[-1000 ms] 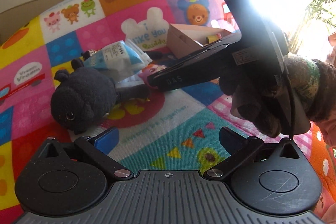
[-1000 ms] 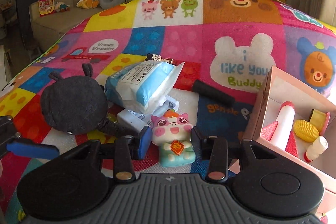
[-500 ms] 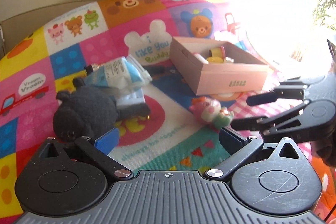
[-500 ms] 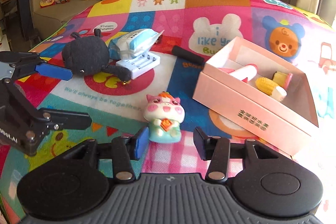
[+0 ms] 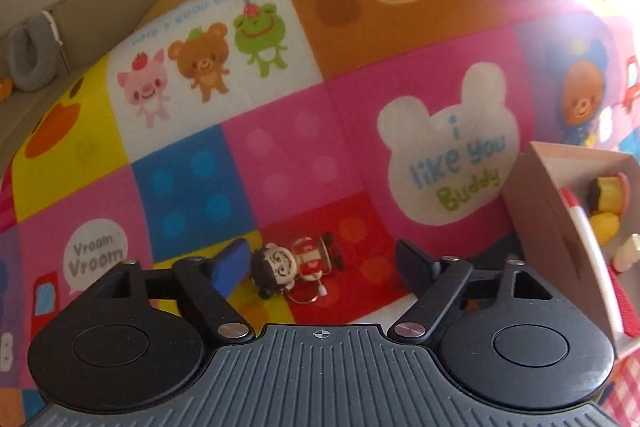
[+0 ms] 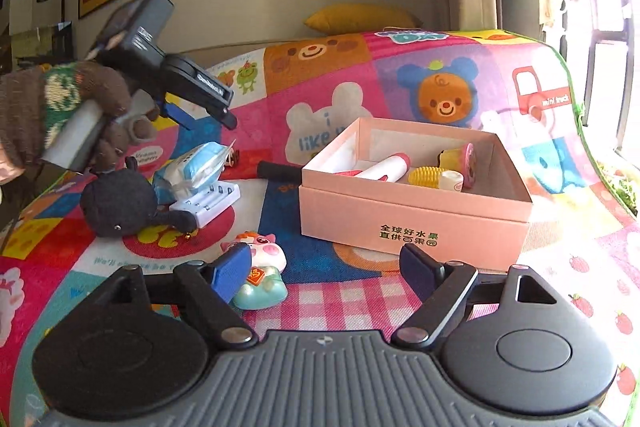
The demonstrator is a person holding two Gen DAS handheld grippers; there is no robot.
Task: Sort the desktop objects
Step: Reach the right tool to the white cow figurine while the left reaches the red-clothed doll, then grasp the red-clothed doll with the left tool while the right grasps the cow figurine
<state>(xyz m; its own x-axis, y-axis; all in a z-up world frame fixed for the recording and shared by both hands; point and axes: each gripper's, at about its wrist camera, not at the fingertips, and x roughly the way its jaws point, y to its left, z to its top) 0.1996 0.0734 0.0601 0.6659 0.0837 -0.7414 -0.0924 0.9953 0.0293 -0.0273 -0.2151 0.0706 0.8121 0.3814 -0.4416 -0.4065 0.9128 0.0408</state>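
Working left to right across the mat (image 5: 280, 147), our left gripper (image 5: 320, 259) comes first, fingers spread and empty, low over a small doll figure (image 5: 296, 267) lying on its side on a red square. The doll's long axis runs left to right, across the gap, head almost touching the blue left pad; we judge the fingers would close on its ends. Further right, the pink box (image 6: 412, 215) sits toward the mat's right edge. Our right gripper (image 6: 324, 267), also spread and empty, hovers beside the pig figurine (image 6: 260, 267), well away from the doll.
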